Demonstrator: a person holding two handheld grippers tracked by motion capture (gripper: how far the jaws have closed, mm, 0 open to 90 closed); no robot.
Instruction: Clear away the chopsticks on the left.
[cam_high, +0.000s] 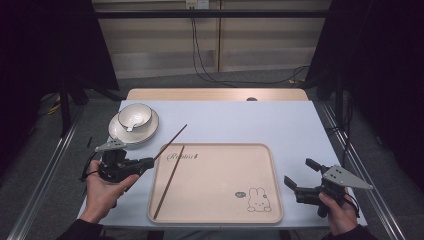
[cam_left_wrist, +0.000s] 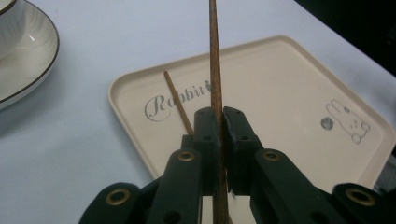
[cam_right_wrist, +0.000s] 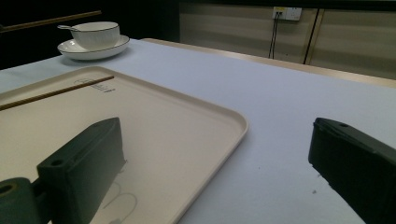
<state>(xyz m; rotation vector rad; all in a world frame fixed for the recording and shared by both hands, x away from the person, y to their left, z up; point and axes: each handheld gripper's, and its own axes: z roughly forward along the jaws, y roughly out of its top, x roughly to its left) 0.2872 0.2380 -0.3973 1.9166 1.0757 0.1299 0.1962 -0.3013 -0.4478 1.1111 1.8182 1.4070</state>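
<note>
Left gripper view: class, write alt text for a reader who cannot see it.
The left gripper is shut on a brown chopstick that points away over a beige rabbit-print tray. A second chopstick lies in the tray; a gold-rimmed plate sits far left.

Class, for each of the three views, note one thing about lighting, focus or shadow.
High view: the pale blue table is evenly lit while the surroundings stay dark. Left gripper view: the black left tool shut on the brown wooden chopstick is soft-focus up close. Right gripper view: the open right tool's near jaws blur; the cream rectangular tray looks dim.
</note>
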